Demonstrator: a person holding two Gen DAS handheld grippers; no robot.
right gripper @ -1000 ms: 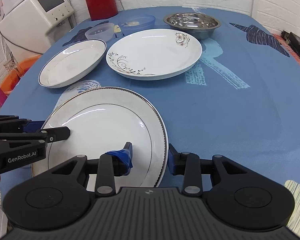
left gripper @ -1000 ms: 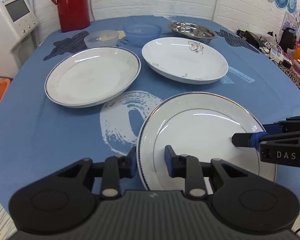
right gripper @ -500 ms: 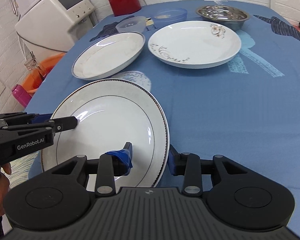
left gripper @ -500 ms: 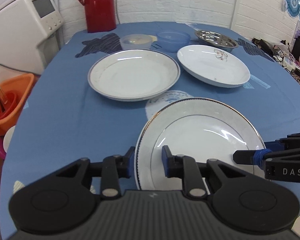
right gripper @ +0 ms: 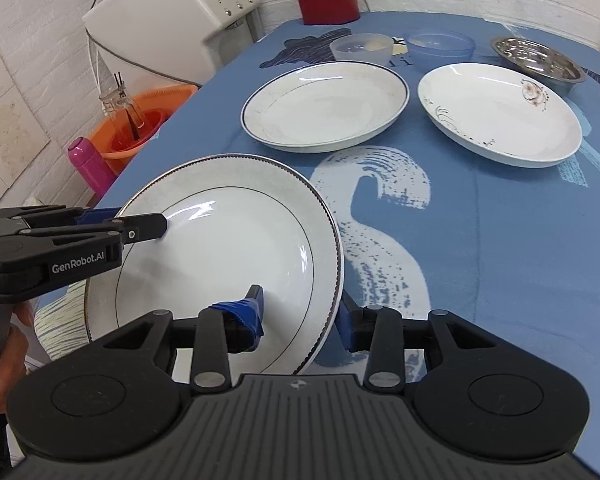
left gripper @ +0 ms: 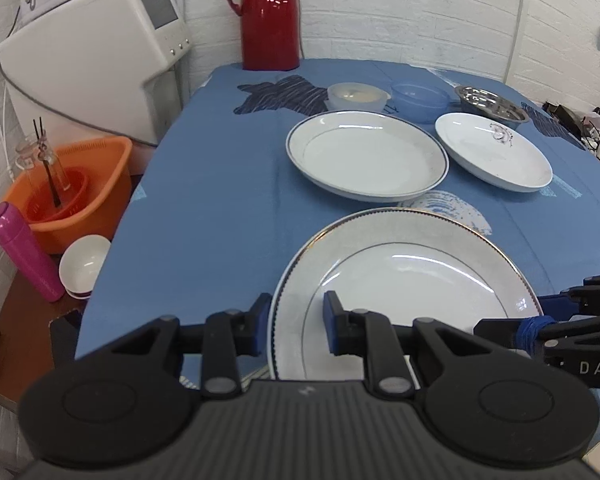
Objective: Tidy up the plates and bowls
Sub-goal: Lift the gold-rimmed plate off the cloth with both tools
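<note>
Gold-rimmed plate held above the counter, rim caught between both tongs: left tongs clamped on its left edge, right tongs on its right. Blue-rimmed plate straight ahead, likely stacking target.

The nearest plate is white with a thin gold beaded rim and a fine dark ring inside. The plate behind it is white with a dark blue rim line. The third plate is white with a small brown flower and black scrolls. The table wears a blue cloth with white brush swirls and dark navy striped patches. The left tool and right tool are black with blue pads. The flask is glossy red, one bowl translucent blue, the basin orange
</note>
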